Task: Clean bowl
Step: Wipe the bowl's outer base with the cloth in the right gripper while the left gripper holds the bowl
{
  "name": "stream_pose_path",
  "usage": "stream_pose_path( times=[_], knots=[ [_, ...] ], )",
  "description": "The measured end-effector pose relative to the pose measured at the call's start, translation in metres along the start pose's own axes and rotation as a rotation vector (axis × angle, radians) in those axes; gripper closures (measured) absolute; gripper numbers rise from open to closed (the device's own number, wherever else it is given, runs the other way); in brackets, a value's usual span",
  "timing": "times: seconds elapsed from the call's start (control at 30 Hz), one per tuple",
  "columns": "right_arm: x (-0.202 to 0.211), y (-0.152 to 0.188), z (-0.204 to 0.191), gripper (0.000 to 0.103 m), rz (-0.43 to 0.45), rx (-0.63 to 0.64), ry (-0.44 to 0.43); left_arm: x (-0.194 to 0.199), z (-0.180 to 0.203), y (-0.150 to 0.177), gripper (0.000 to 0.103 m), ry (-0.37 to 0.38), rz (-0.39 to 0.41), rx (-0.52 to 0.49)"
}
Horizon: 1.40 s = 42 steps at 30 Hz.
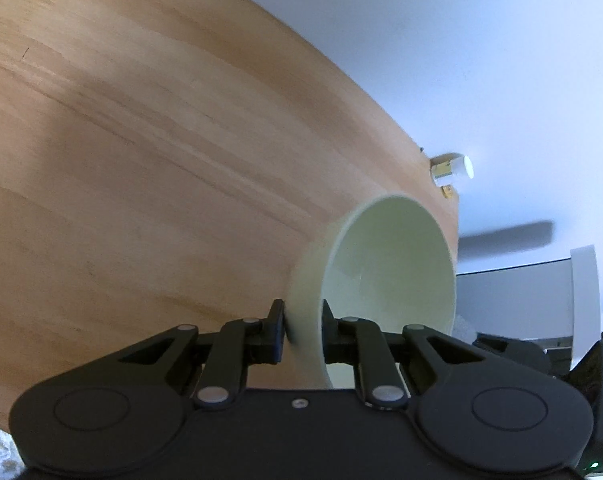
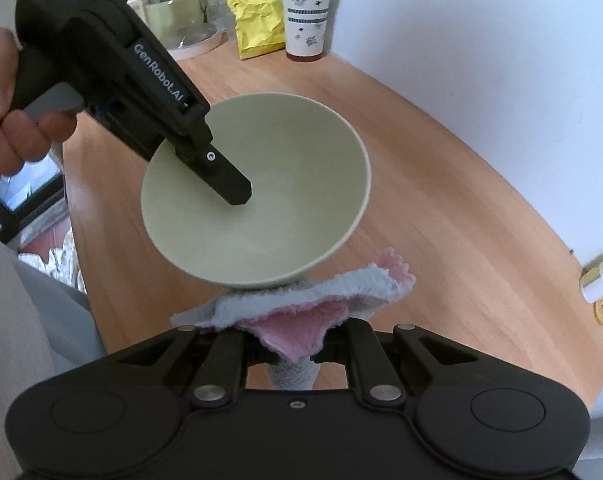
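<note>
Clamped nearest the right wrist camera is a folded cloth [image 2: 301,312], grey-blue terry on one face and pink on the other; the right gripper [image 2: 297,350] is closed on its bunched middle so that the loose edges fan forward as a wiping pad. The cloth's upper edge is seen just under the lower outside of the bowl [image 2: 261,216], apparently touching it (actual contact cannot be confirmed).

Item held: one pale green bowl, round, deep, matte, lifted clear of the wooden table [image 2: 441,184] and tipped so that its mouth faces the right-hand camera, presumably to present its surfaces to the cloth. Its interior is seen smooth and without visible residue; a faint sheen is noted near the bottom.

The left gripper [image 1: 303,330] is shut on the bowl's wall near the rim, one finger [image 2: 225,184] inside and the other outside, which is judged to steady the bowl while it is wiped.

Farther back, against the wall: a patterned cup with red lid [image 2: 307,12], a crumpled yellow bag [image 2: 257,16], a lidded glass jar [image 2: 177,8].
</note>
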State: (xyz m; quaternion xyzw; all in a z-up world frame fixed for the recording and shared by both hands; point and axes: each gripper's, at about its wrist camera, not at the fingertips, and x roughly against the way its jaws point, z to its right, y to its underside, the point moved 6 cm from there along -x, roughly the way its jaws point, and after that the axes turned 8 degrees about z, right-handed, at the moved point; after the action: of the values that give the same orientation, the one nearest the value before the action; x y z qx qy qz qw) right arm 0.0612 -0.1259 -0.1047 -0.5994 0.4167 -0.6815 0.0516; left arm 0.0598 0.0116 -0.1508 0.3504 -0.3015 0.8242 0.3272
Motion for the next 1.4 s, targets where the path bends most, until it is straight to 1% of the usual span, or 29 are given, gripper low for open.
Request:
stream_pose_path(
  times=[0.13,0.43,0.6,0.8,0.9,1.07,1.23,1.27,1.33,1.4],
  knots=[
    [-0.001,0.003,-0.003,0.091,0.004,-0.020,0.006,0.000,-0.002,-0.001,0.089,0.012,0.021,0.011],
    [-0.011,-0.005,-0.027,0.091,0.012,-0.010,-0.036,0.005,-0.001,-0.009,0.089,0.051,0.076,0.037],
    [-0.018,-0.013,-0.040,0.091,0.027,-0.056,-0.065,0.002,-0.001,-0.011,0.089,0.056,0.088,0.063],
    [-0.022,-0.019,-0.042,0.091,0.042,-0.107,-0.081,0.001,-0.004,-0.013,0.089,0.057,0.102,0.079],
    [-0.023,-0.020,-0.040,0.091,0.046,-0.121,-0.075,0.004,-0.003,-0.015,0.089,0.073,0.106,0.060],
    [-0.018,-0.012,-0.033,0.091,0.038,-0.101,-0.060,0.007,-0.004,-0.017,0.089,0.078,0.076,0.013],
    [-0.011,0.008,-0.020,0.091,0.017,-0.043,-0.049,0.008,-0.006,-0.015,0.089,0.073,0.033,-0.055],
    [-0.010,0.013,-0.019,0.091,0.006,-0.013,-0.039,0.009,-0.006,-0.014,0.089,0.073,0.027,-0.058],
    [-0.009,0.016,-0.015,0.091,-0.011,-0.005,-0.025,0.008,-0.010,-0.011,0.090,0.072,0.009,-0.047],
    [-0.006,0.016,-0.008,0.091,-0.017,-0.047,-0.030,0.005,-0.015,-0.009,0.090,0.068,0.001,-0.020]
  ],
)
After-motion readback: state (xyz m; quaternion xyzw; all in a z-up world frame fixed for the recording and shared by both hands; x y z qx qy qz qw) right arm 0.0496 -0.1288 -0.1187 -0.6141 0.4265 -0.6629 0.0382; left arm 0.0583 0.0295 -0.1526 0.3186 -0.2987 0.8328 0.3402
